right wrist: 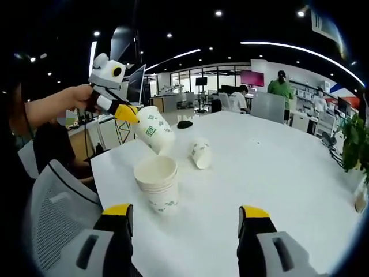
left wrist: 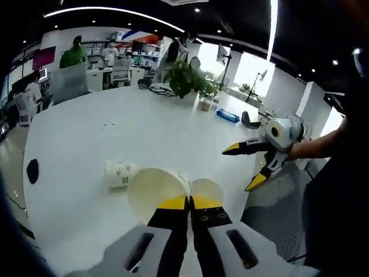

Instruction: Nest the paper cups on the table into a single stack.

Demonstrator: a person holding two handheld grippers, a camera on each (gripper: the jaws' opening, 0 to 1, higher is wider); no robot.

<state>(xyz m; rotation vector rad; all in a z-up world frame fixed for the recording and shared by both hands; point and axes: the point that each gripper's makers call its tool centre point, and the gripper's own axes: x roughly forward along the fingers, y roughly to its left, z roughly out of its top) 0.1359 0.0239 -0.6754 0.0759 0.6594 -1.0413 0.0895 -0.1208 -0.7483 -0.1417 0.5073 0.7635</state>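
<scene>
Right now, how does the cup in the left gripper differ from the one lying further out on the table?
The held cup is off the table, tilted above the upright stack; the lying cup rests on its side on the table. The left gripper has its fingers shut on the held cup's rim; nothing touches the lying cup. The right gripper is open. Both cups are white paper with green print.

Stack [left wrist: 206,190] mostly hidden behind held cup [left wrist: 157,193]; lying cup's [left wrist: 118,173] print too blurred to read.
</scene>
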